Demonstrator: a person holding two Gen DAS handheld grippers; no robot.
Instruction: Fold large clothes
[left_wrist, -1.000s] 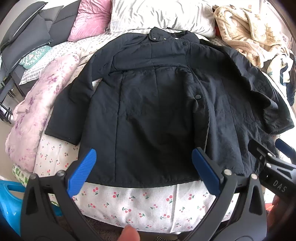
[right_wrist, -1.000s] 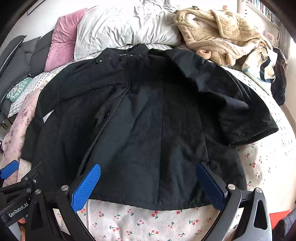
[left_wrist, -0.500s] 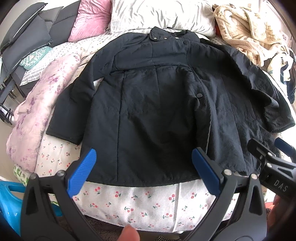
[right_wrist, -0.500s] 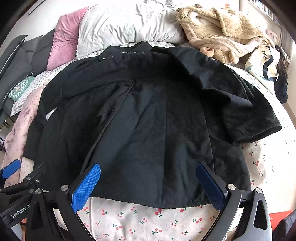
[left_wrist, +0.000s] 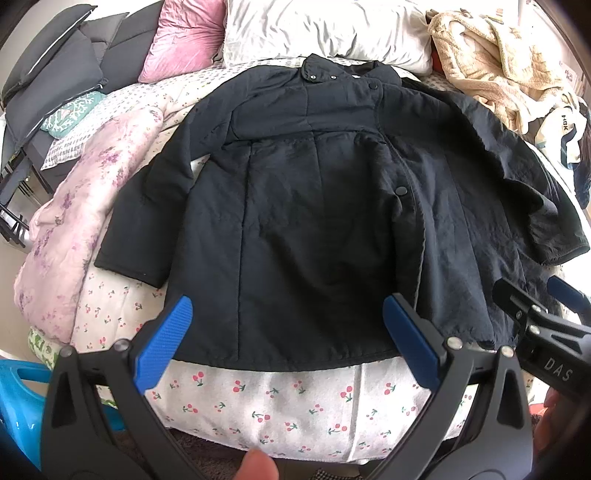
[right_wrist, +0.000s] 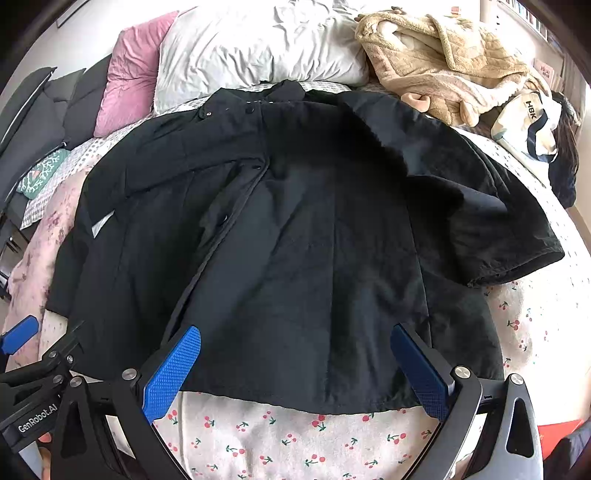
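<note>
A large black quilted coat (left_wrist: 314, 221) lies spread face up on the bed, collar toward the pillows, both sleeves out to the sides. The right wrist view shows the same coat (right_wrist: 314, 240) with its right sleeve (right_wrist: 509, 240) flared outward. My left gripper (left_wrist: 284, 332) hovers open over the hem's left half, nothing between its blue pads. My right gripper (right_wrist: 295, 365) stands open above the hem's right half, also empty. In the left wrist view the right gripper (left_wrist: 535, 306) appears at the far right edge.
The bed wears a white cherry-print sheet (left_wrist: 277, 398). A pink floral duvet (left_wrist: 62, 229) lies bunched on the left. Pink (left_wrist: 181, 37) and white pillows (left_wrist: 325, 29) sit at the head, a beige fleece robe (right_wrist: 443, 66) and a white bag (right_wrist: 528, 122) at the right.
Both grippers have drawn back slightly from the bed, so more cherry-print sheet shows below the hem. The coat has not moved.
</note>
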